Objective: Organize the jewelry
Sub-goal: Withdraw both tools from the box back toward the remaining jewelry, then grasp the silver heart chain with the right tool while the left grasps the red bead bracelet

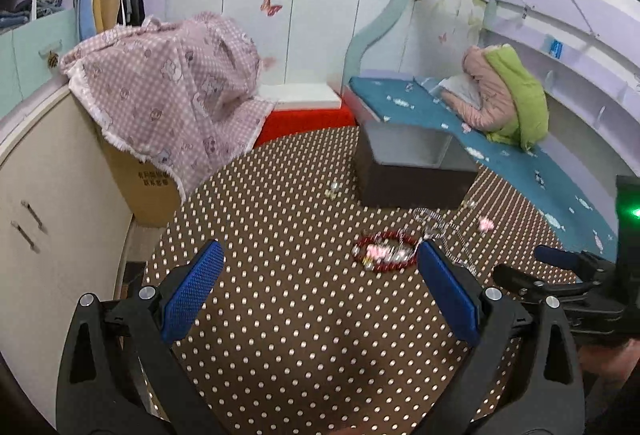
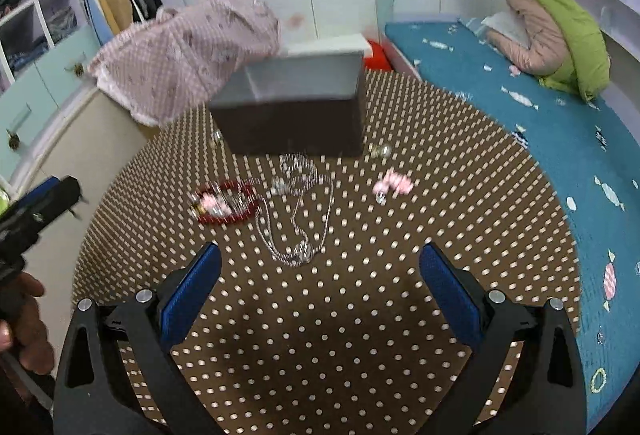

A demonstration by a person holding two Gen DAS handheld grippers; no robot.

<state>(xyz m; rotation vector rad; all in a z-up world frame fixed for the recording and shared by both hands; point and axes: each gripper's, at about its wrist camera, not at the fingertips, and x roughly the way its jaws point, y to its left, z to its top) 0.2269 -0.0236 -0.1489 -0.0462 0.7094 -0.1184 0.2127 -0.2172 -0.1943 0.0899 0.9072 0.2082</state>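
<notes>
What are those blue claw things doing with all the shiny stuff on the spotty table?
A person holds two grippers, sorting jewelry. The left gripper and right gripper are both open and hold nothing. On the polka-dot table lie a red bead bracelet, a silver necklace, a pink piece and small earrings. All of it sits outside the dark box for now.

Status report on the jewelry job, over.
Left gripper and right gripper open, empty. Red bracelet, silver necklace loose on dotted table before open box. Nothing blocking.
</notes>
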